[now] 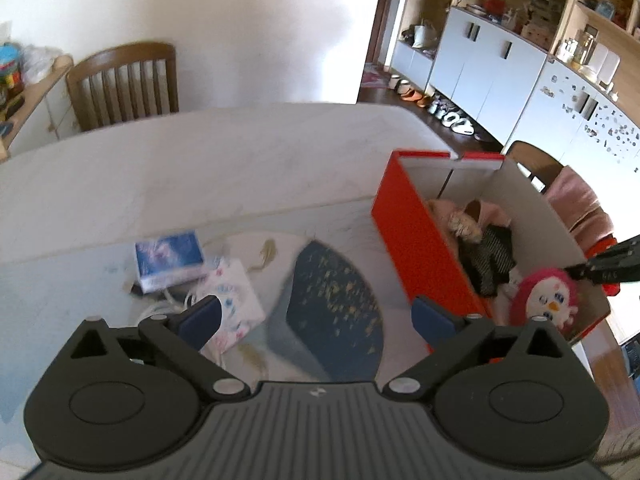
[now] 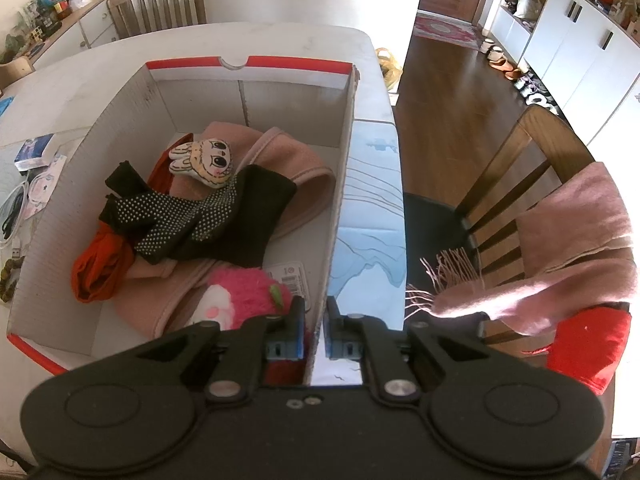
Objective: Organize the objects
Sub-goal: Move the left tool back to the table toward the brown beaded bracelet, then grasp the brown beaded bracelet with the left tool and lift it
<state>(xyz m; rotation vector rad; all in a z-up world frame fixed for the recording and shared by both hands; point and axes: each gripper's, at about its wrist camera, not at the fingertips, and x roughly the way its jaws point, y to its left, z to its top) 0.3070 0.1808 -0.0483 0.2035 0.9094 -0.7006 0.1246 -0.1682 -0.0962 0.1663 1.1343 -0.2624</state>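
red box (image 2: 340,68), right tongs (image 2: 314,320) gripping wall

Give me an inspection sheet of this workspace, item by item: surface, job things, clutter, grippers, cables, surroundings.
Surface: pale marble-look table.
Job's things: red cardboard box holds pink fluffy plush toy, black dotted gloves, cream bunny doll, pink cloth, orange cloth.
Clutter: blue booklet, white patterned pouch, dark blue speckled cloth.
Grippers: left gripper open, empty; right gripper clamps the box's wall.
Cables: white cord left of the box.
Surroundings: wooden chairs, pink scarf, white cabinets.
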